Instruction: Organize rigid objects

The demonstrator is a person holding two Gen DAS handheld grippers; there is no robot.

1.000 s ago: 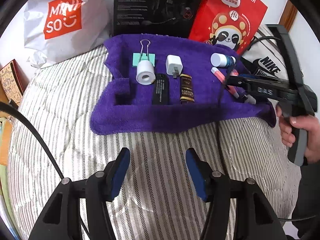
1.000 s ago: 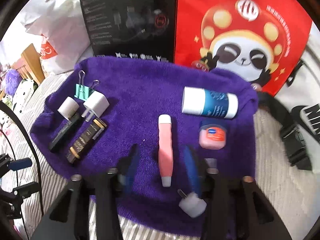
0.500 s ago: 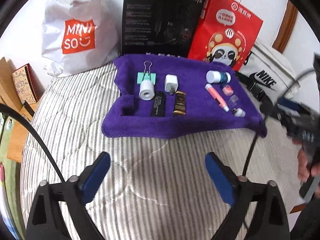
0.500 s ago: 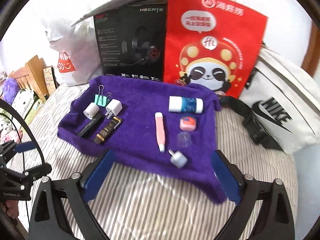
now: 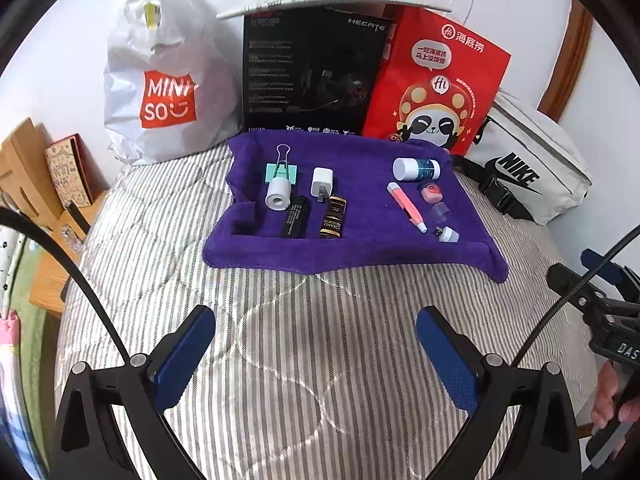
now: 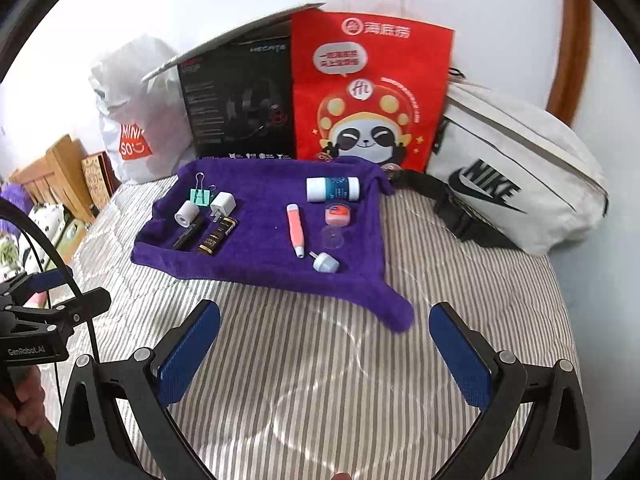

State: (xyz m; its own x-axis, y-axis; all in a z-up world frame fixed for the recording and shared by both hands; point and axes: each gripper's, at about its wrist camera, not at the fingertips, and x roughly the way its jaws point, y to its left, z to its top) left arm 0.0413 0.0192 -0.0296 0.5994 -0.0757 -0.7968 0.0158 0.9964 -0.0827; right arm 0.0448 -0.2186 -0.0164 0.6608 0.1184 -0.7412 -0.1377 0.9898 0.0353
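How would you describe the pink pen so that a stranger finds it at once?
Look at the purple towel spread on the striped bed. On its right half, below the white and blue tube, lies the pink pen, slanted, with a white tip. It is the only long, thin pink thing; the pink jar beside it is short and round.

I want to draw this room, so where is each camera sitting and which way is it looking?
Left wrist view: sits on the left gripper, looking down over the striped bed at the purple towel; its open blue fingers show, with the right gripper and a hand at the right edge.
Right wrist view: sits on the right gripper, facing the same towel; its open fingers show, the left gripper at the left edge.
Both share the towel, pink pen, red bag and black box.
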